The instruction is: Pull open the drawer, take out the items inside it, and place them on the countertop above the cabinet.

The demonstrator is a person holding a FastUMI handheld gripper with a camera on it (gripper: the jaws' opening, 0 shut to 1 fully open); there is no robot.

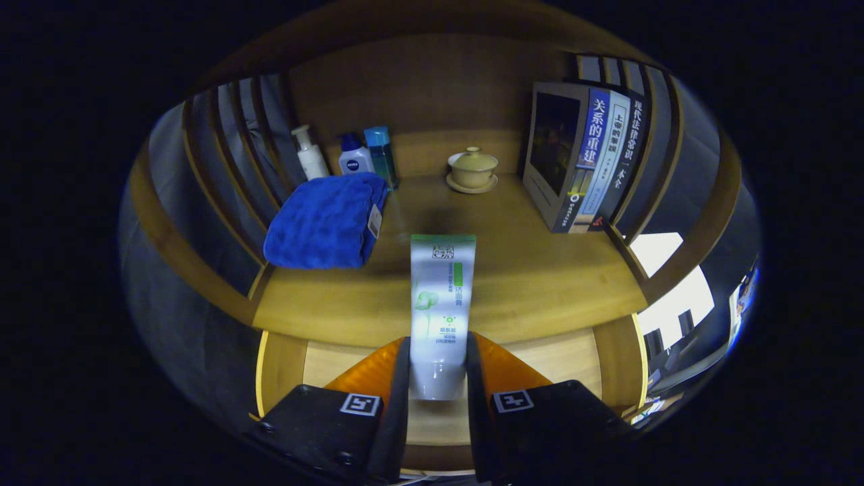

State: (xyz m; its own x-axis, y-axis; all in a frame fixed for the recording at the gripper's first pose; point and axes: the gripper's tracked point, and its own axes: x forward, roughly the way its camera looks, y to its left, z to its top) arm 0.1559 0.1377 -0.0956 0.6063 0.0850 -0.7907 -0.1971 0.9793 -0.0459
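Note:
A white tube with a green end and green print [440, 297] points away from me, its lower end pinched between both fingers of my gripper [437, 368], which is shut on it. The tube hangs over the front edge of the wooden countertop [540, 283]. Below it, just ahead of the fingers, lies the pale wooden floor of the open drawer [560, 358].
On the countertop a folded blue towel [327, 219] lies to the left. Several bottles [354, 156] stand behind it. A lidded cup on a saucer [472, 169] sits at the back. Upright books [584, 155] stand to the right. Slatted wooden sides close in the shelf.

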